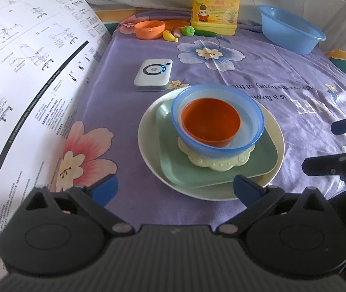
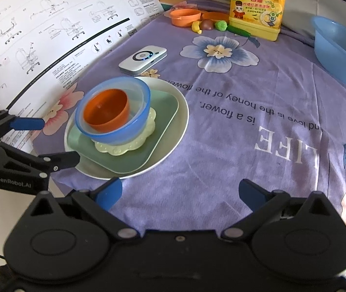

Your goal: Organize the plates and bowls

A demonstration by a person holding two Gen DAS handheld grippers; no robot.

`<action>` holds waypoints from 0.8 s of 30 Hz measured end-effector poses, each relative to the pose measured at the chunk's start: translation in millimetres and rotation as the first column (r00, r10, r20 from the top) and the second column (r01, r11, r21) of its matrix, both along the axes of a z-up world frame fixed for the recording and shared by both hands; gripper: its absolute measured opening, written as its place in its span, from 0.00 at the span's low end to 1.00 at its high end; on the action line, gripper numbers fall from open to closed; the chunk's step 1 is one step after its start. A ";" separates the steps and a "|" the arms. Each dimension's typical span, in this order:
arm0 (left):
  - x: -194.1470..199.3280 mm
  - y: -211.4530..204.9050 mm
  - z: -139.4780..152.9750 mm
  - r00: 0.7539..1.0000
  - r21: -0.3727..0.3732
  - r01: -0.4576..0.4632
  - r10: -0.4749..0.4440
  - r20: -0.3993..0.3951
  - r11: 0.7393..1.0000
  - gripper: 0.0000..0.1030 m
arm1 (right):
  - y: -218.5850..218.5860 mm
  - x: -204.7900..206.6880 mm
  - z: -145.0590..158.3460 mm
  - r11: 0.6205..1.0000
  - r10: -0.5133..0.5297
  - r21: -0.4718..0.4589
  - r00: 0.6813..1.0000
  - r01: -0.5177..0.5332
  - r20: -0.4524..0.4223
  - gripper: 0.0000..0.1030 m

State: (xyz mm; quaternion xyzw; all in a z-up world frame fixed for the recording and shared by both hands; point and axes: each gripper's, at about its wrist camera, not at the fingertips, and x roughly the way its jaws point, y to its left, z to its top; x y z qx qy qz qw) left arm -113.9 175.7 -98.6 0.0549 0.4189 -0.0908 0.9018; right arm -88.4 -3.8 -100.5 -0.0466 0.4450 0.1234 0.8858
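Observation:
A stack stands on the purple cloth: a round cream plate, a green square plate, a pale yellow flower-shaped dish, a blue bowl and an orange bowl nested inside it. My left gripper is open and empty just before the stack's near edge. My right gripper is open and empty over the cloth, to the right of the stack; its fingers show at the right edge of the left wrist view.
A large instruction sheet covers the left. A white device lies behind the stack. At the back are an orange cup, toy fruits, a yellow bottle and a blue basin.

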 end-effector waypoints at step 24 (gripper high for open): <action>0.6 -4.6 3.2 1.000 0.021 0.028 -0.028 0.002 0.999 1.00 | -0.1 -1.0 -0.8 1.000 0.018 -0.024 1.000 -0.017 0.010 1.00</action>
